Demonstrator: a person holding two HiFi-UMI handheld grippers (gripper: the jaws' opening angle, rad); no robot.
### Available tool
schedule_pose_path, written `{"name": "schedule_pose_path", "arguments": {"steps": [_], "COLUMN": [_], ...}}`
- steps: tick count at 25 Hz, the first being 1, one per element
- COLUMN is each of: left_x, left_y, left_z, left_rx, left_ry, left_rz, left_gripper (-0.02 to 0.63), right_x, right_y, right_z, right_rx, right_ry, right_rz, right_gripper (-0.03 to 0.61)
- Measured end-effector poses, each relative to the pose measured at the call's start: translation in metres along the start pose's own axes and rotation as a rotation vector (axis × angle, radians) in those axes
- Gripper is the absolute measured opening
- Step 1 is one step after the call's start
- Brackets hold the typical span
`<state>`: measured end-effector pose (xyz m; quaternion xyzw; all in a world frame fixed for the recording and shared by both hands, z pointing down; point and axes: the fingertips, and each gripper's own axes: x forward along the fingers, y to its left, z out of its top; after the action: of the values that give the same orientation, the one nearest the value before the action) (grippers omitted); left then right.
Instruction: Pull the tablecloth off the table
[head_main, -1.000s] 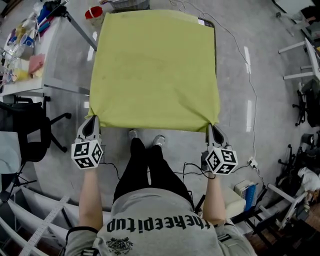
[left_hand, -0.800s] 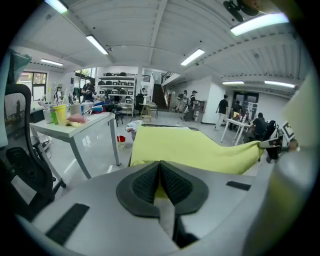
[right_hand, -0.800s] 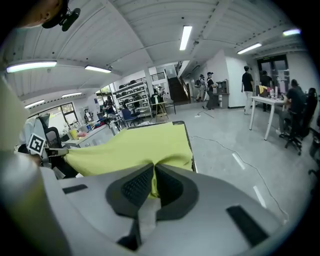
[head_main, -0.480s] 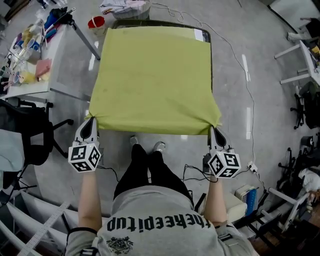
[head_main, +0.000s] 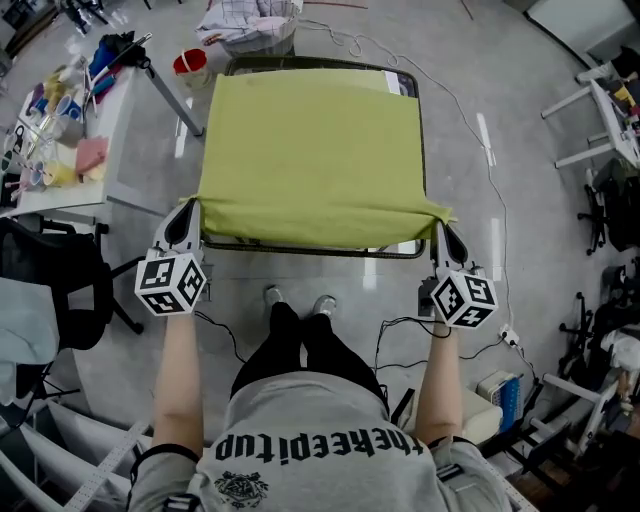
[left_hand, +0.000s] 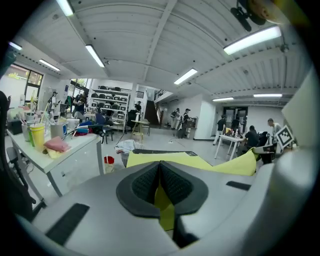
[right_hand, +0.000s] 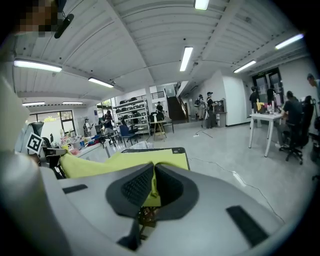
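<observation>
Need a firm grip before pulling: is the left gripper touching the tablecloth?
Touching. The left gripper view shows the left gripper, jaws closed, pinching a fold of the yellow tablecloth with no gap.

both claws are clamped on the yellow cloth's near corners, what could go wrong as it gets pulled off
1. The left claw and right claw each pinch only a corner tip of the tablecloth. One tip could slip out, and the pull may go lopsided.
2. Dark cables lie on the floor by the person's feet, so stepping back could mean a trip.
3. The cloth might catch on a corner of the table frame.
</observation>
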<state>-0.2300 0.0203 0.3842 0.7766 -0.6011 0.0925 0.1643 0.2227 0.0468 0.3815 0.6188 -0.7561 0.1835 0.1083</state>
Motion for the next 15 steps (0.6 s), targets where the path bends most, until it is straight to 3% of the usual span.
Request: {"name": "schedule_pose_path", "arguments": {"steps": [10,15], "left_x": [0.045,0.065], "left_y": [0.009,0.012], "left_z": [0.042,0.057], "left_rx": [0.000,-0.001], "left_ry": [-0.057,-0.075], "left_rz": [-0.125,-0.138], "left_gripper": [0.016,0.017], "right_x": [0.030,0.046], "right_y": [0.008,0.009], "right_z": [0.042,0.060], "right_rx": [-0.004,-0.013], "right_ry": [-0.076,-0.098], "right_rz": [-0.047,-0.044], "right_gripper": [0.017,0.017]}}
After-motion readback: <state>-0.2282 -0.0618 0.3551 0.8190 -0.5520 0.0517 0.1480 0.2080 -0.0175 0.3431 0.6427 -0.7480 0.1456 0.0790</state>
